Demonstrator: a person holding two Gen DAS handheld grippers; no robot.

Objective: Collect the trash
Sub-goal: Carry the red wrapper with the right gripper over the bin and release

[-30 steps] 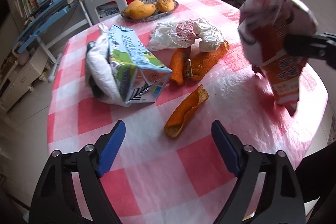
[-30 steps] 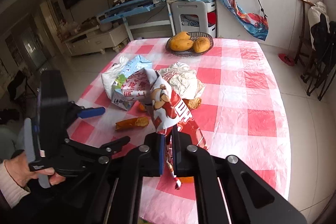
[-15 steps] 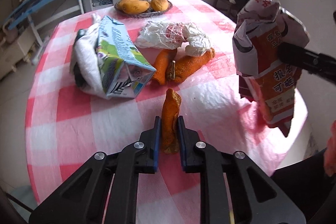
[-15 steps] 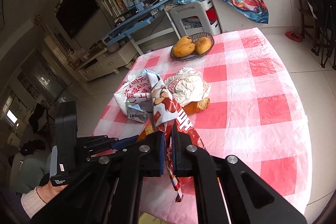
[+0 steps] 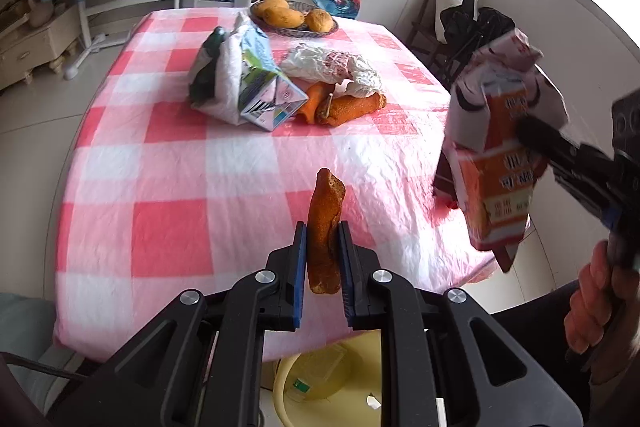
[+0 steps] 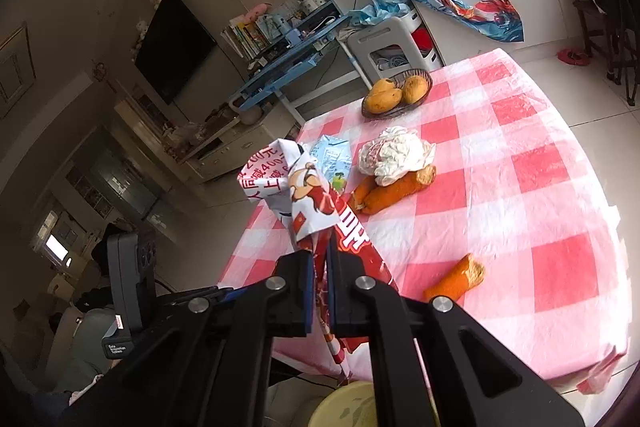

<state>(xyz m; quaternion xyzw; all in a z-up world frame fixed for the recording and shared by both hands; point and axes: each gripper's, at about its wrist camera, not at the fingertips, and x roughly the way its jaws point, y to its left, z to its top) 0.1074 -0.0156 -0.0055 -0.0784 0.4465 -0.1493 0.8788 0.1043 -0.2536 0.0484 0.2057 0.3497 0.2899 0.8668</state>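
- Peel strip (image 5: 325,223), orange and rough, pinched upright between the blue-padded fingers of the left gripper (image 5: 322,259); held in the air above the near edge of the table (image 5: 168,163).
- Same strip shows in the right wrist view (image 6: 456,281) at the near side of the pink-and-white checked cloth.
- Right gripper (image 6: 320,285) fingers pressed together on a crumpled red-and-white wrapper (image 6: 304,203); wrapper sticks up above the fingers and trails below them. From the left wrist view it (image 5: 496,147) hangs off the table's right edge, clear of the cloth.
- Yellow bin (image 5: 332,379) sits on the floor below the near table edge, under both grippers; rim also visible under the right one (image 6: 344,407).
- Left on the table, mid-cloth cluster: flattened drink carton (image 5: 260,91) leaning on a white bag (image 5: 222,83); crumpled white plastic bag (image 5: 336,67); two more orange peel pieces (image 5: 344,107) touching it.
- Fruit basket (image 5: 294,17) at the far edge, well apart from the grippers.
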